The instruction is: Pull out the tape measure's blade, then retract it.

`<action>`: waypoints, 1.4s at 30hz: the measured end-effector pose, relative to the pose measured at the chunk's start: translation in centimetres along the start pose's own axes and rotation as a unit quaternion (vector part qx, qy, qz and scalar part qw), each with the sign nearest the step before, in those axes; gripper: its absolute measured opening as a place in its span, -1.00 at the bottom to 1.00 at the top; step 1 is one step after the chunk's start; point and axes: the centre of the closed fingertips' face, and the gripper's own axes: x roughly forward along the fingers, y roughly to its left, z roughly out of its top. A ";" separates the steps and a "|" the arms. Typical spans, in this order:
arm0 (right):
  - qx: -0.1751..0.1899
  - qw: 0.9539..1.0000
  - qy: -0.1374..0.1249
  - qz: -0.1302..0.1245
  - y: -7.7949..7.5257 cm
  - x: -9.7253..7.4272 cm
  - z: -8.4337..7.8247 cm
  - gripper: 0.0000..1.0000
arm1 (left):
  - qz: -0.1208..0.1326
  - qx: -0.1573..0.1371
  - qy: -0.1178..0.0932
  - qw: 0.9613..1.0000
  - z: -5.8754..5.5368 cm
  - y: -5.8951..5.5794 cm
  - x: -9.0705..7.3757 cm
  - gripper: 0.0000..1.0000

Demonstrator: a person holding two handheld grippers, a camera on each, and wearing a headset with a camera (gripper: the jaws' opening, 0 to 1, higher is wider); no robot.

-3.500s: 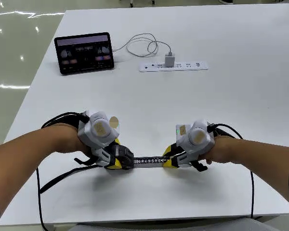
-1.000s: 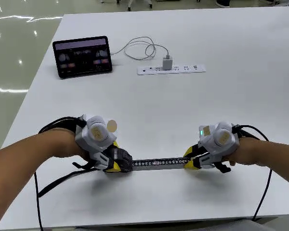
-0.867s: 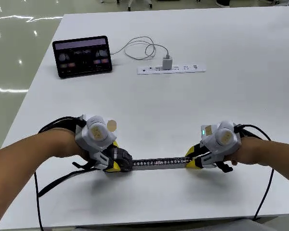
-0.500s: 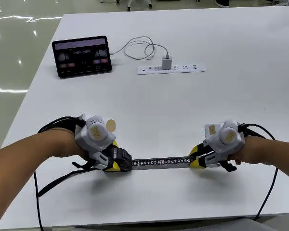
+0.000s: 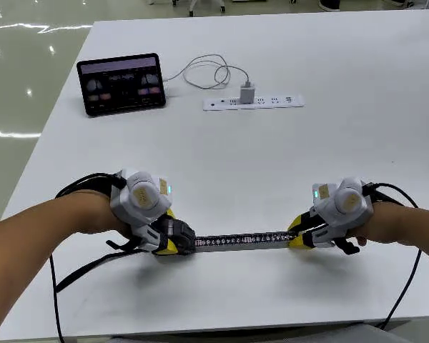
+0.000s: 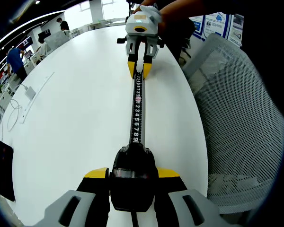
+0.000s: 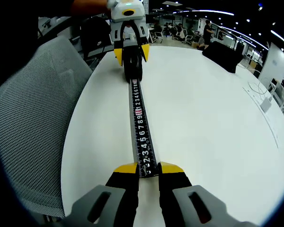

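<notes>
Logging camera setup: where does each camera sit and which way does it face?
Head view: on the headset, looking down at the table; both forearms, left gripper on case, right gripper on blade.
Left gripper view: on that gripper, facing along the blade to the right gripper; own jaws clamp the case.
Right gripper view: on that gripper, facing the case; own jaws pinch the blade's end.
Both gripper views share the blade.

The left gripper [image 5: 173, 240] and right gripper [image 5: 299, 236] each have a rounded white housing behind the jaws, marked with a round tan patch and a small green light. Their jaw arms are grey and black with yellow tips. Black cables [image 5: 93, 264] trail rearward from both.
</notes>
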 end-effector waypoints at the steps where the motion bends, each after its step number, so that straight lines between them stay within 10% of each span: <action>1: 0.001 1.000 0.000 0.000 0.0 0.0 0.0 -0.78 | 0.000 0.000 0.000 1.000 0.0 0.0 0.0 -0.36; 42: 0.014 1.000 0.012 -0.005 -0.3 -1.8 -2.2 -0.78 | 0.004 0.003 -0.004 1.000 0.1 0.0 0.0 -0.36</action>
